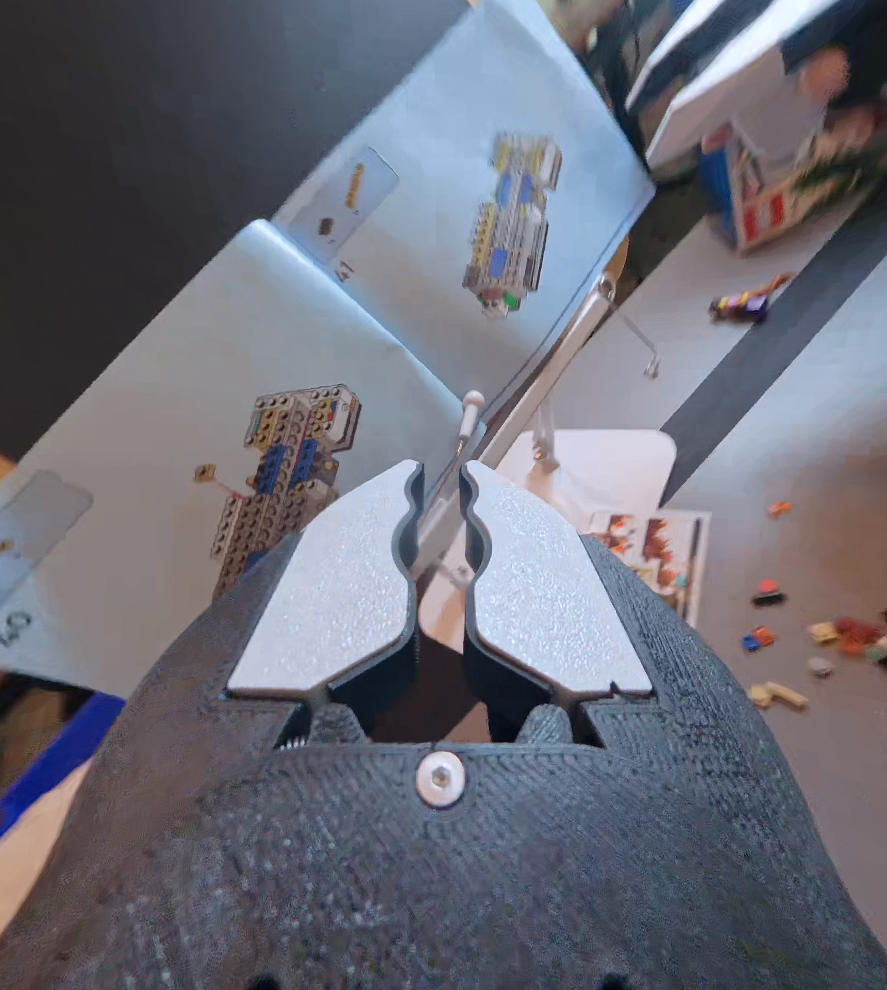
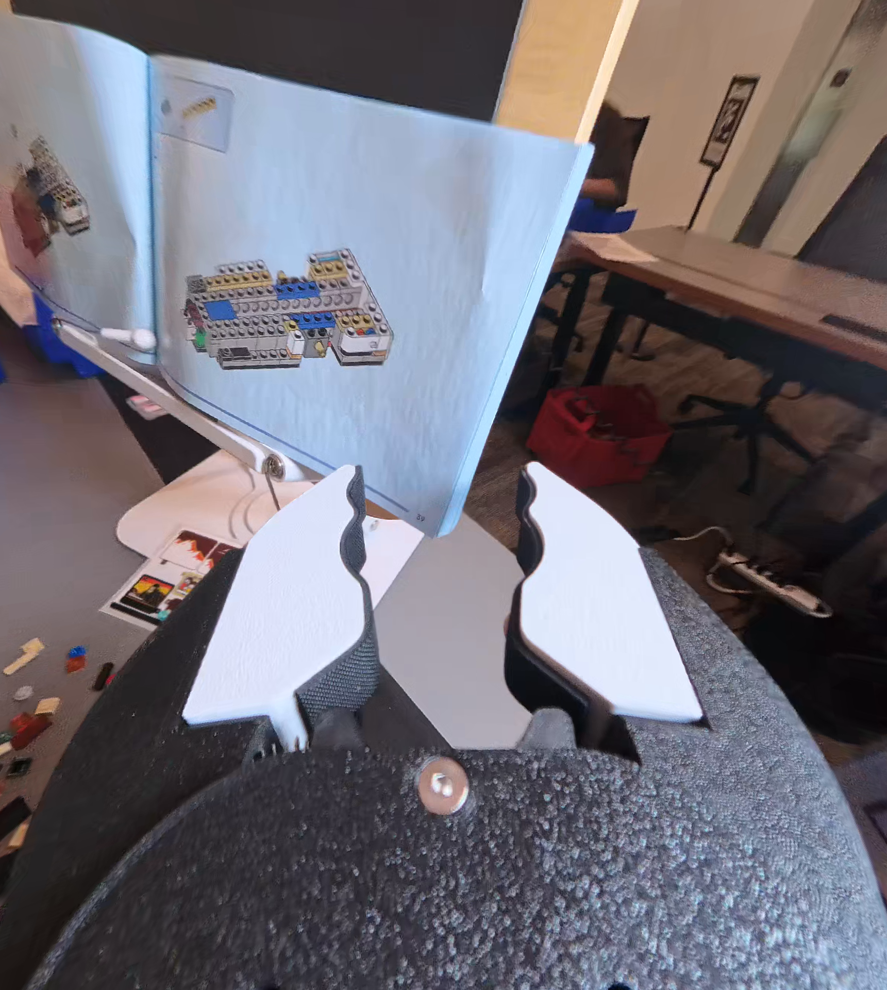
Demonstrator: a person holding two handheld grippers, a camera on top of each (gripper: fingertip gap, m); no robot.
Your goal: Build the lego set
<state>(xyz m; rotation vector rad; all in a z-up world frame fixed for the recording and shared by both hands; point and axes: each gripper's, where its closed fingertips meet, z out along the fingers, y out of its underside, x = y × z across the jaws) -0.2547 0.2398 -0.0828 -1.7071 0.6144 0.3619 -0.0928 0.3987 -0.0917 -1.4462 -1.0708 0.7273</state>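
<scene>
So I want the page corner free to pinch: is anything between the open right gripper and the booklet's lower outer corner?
Nothing visible: the right gripper is open, and the pale-blue instruction booklet's corner hangs just beyond its fingertips.

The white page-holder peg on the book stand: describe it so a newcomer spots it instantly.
Find the open instruction booklet propped on the white stand on the grey table. Follow the stand's metal ledge under the pages to the booklet's centre fold. There, a small white round-tipped peg on a thin wire lies over the bottom edge, unlike the bare wire clip hanging farther along.
</scene>
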